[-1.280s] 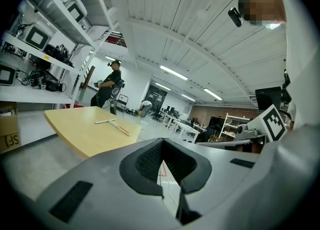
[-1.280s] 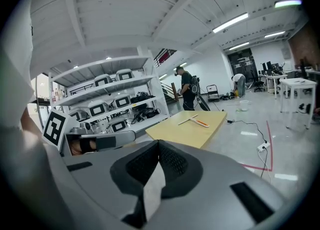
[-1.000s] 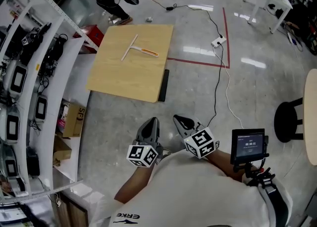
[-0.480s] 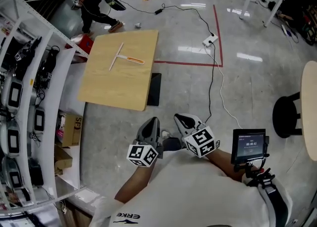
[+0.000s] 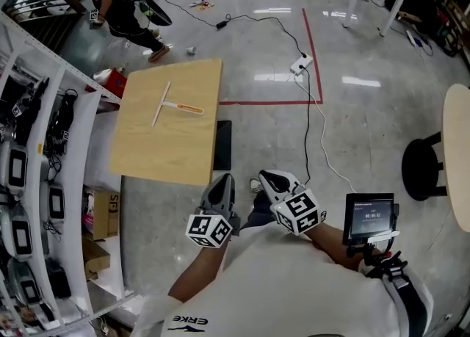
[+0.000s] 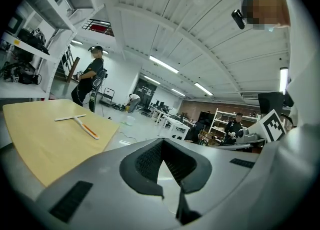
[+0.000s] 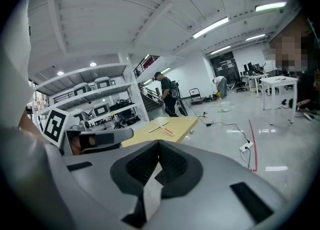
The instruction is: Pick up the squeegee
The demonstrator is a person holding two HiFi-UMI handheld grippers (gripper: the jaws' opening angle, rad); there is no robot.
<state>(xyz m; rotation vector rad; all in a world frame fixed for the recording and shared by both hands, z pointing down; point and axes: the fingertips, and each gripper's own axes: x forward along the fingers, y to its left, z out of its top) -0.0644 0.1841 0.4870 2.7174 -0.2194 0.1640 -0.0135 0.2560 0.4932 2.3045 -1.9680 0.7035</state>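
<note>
A: At your far left stands the white shelving (image 5: 70, 108), loaded with dark devices. Just to its right is the pale wooden worktop (image 5: 147, 156).

B: The squeegee (image 5: 170, 106) lies flat on that worktop, toward its far end. It is T-shaped, with the white blade to the left and the handle with its orange grip pointing right. Nothing touches it.

A: A black panel (image 5: 222, 145) lies on the floor against the worktop's right edge.

B: You hold your left gripper (image 5: 223, 181) low in front of you, over the floor, close to the worktop's near right corner. Its jaws are pressed together and nothing sits between them. In the left gripper view the squeegee shows ahead and to the left, well apart from the jaw tips.

A: Your right gripper (image 5: 269, 178) is just beside the left one and points much the same way. Its jaws are closed tight too, and it carries nothing. In the right gripper view the worktop and the squeegee show far ahead.

B: Farther right, red tape (image 5: 264, 102) marks the glossy floor, and a white power strip (image 5: 299, 65) lies near it.

A: A small screen (image 5: 371, 216) sits by your right forearm.

B: A black stool (image 5: 422, 170) stands at the far right.
</note>
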